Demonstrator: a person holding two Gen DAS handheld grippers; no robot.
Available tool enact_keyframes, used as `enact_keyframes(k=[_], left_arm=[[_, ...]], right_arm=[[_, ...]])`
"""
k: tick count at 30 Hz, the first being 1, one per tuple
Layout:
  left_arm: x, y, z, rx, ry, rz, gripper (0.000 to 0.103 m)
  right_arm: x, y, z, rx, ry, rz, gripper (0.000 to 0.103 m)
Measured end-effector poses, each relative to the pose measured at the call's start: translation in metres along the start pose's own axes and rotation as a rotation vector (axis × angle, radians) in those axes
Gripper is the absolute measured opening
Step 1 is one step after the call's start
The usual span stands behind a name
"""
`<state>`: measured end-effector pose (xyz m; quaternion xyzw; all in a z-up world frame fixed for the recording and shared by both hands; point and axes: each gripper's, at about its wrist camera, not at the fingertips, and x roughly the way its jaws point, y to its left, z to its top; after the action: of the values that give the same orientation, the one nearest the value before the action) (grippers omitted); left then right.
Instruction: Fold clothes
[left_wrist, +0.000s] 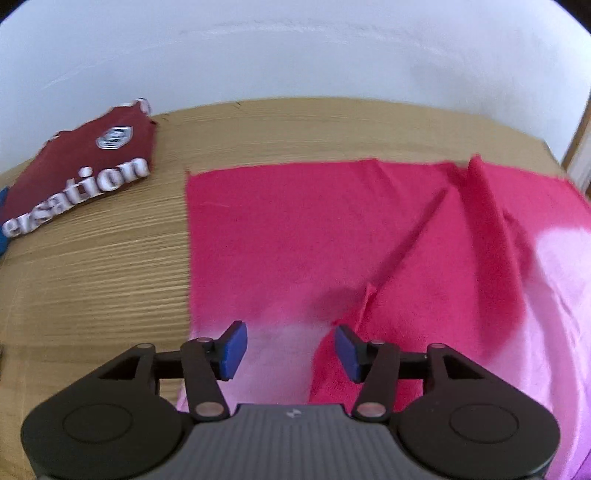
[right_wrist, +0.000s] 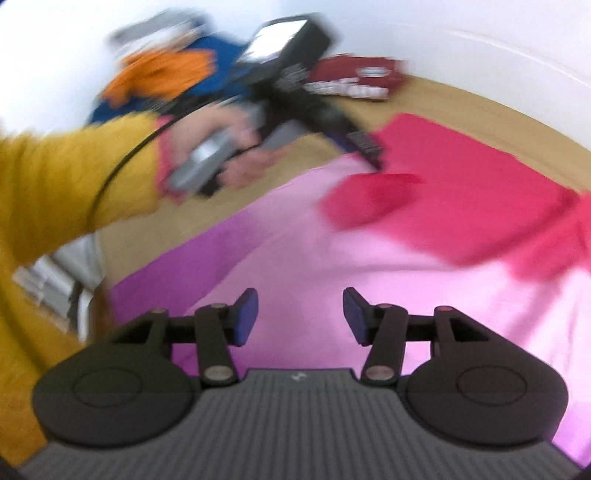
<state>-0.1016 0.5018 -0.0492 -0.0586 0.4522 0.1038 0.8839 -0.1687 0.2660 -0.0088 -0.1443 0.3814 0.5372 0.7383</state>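
Both the left tongs (left_wrist: 290, 349) and the right tongs (right_wrist: 300, 316) stand open and empty above the pink garment (left_wrist: 295, 229). A fold is judged released; an edge ahead must next be gripped.

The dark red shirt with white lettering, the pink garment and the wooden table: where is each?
dark red shirt (left_wrist: 79, 162): left wrist view, its chest below the badge.
pink garment (left_wrist: 295, 229): left wrist view, its flat deep-pink part.
wooden table (left_wrist: 92, 295): left wrist view, bare top.

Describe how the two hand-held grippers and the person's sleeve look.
Each hand-held gripper, left and right, has a ribbed grey body, black linkage arms and blue pads. The sleeve is mustard yellow, and a thin black cable crosses it.
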Motion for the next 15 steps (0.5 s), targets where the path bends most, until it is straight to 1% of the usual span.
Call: enact_keyframes(k=[3,4,6,8,10,11,13,14,15], left_arm=[[0.02,-0.007,0.007,0.026,0.049,0.029,0.055],[0.025,-0.008,0.01,0.026,0.066,0.028,0.055],[0.025,-0.007,0.012,0.007,0.076,-0.002,0.055],[0.017,-0.003,0.013,-0.03,0.06,-0.052,0.058],[0.007,0.001,0.016,-0.071,0.035,-0.105,0.067],[0.004,0.001,0.018,-0.083,0.024,-0.127,0.068],[0.003,0.0,0.023,-0.092,0.014,-0.16,0.069],[0.006,-0.003,0.025,-0.083,0.02,-0.159,0.069],[0.011,-0.006,0.026,-0.067,0.03,-0.146,0.066]], right_arm=[[0.005,-0.029,-0.006,0.151,-0.056,-0.009,0.054],[0.008,-0.037,-0.007,0.189,-0.072,-0.006,0.054],[0.013,-0.052,-0.011,0.241,-0.092,0.003,0.054],[0.02,-0.063,-0.011,0.263,-0.091,0.025,0.054],[0.022,-0.07,-0.01,0.27,-0.089,0.049,0.054],[0.024,-0.073,-0.011,0.274,-0.088,0.06,0.054],[0.031,-0.083,-0.013,0.284,-0.084,0.081,0.054],[0.035,-0.087,-0.014,0.292,-0.081,0.088,0.054],[0.039,-0.088,-0.015,0.302,-0.077,0.089,0.054]])
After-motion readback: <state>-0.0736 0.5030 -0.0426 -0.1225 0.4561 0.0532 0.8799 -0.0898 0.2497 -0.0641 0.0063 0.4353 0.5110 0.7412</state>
